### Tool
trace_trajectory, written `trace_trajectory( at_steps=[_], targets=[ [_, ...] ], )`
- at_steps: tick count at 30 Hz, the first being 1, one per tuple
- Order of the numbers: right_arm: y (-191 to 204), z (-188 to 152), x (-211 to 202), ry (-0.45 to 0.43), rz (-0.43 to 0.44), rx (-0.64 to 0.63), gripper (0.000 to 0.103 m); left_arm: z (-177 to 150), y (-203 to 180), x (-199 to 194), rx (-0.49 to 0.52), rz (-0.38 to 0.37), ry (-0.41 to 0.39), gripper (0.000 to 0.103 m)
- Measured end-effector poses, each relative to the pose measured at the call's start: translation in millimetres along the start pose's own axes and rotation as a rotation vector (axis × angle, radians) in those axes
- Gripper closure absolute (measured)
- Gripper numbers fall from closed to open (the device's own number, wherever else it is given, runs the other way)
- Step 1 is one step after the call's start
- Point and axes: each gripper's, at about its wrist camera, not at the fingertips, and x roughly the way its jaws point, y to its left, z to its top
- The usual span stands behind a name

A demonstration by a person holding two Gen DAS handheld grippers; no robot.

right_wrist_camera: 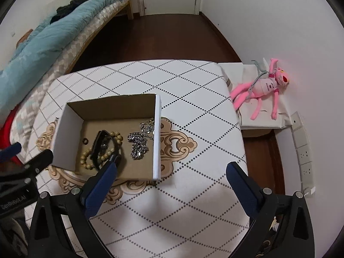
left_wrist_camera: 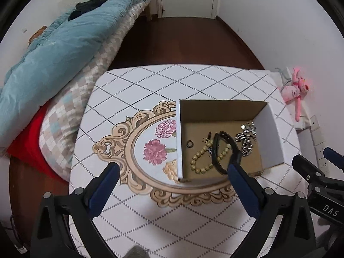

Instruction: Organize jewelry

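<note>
An open cardboard box (left_wrist_camera: pixel 273 133) (right_wrist_camera: pixel 64 135) stands on the table. Inside lie a tan bead bracelet (left_wrist_camera: pixel 198 158) (right_wrist_camera: pixel 86 161), a black band (left_wrist_camera: pixel 217 150) (right_wrist_camera: pixel 96 144), a small dark ring (left_wrist_camera: pixel 190 143) (right_wrist_camera: pixel 85 141) and silver chains (left_wrist_camera: pixel 247 138) (right_wrist_camera: pixel 137 145). My left gripper (left_wrist_camera: pixel 174 165) is open and empty, just in front of the box. My right gripper (right_wrist_camera: pixel 174 163) is open and empty, at the box's right front corner. Each gripper shows at the edge of the other's view.
The table (left_wrist_camera: pixel 150 86) (right_wrist_camera: pixel 193 129) has a white diamond-pattern cloth with a floral medallion. A bed with a teal quilt (left_wrist_camera: pixel 53 49) is at the left. A pink plush toy (right_wrist_camera: pixel 264 86) lies on a white stand at the right, near wall sockets.
</note>
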Motion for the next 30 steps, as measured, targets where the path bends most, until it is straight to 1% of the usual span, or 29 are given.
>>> trace_trajectory(
  at_steps=[2,5,11,18,23,27,30],
  targets=[
    [0,-4,-16,-0.021,-0.006,0.001,0.0,-4,0,-19,-0.003,0.009,-0.028,0.0],
    [-2,-11,-43,-0.058,-0.011,0.003,0.0,-11,1,-50,-0.017,0.003,-0.07,0.0],
    [-8,-31,-114,-0.155,-0.006,0.013,0.0,-25,4,-108,-0.037,-0.01,-0.152,0.0],
    [-15,-55,-193,-0.277,-0.024,0.022,0.0,-45,2,-175,-0.011,-0.019,-0.254,0.0],
    [-18,-70,-235,-0.328,-0.016,0.029,0.0,-55,-2,-208,0.008,-0.033,-0.302,0.0],
    [-18,-80,-262,-0.364,-0.008,0.03,0.0,-61,-2,-222,0.015,-0.053,-0.313,0.0],
    [-16,-86,-277,-0.378,0.005,0.026,0.0,-65,-4,-230,0.016,-0.052,-0.323,0.0]
  ],
)
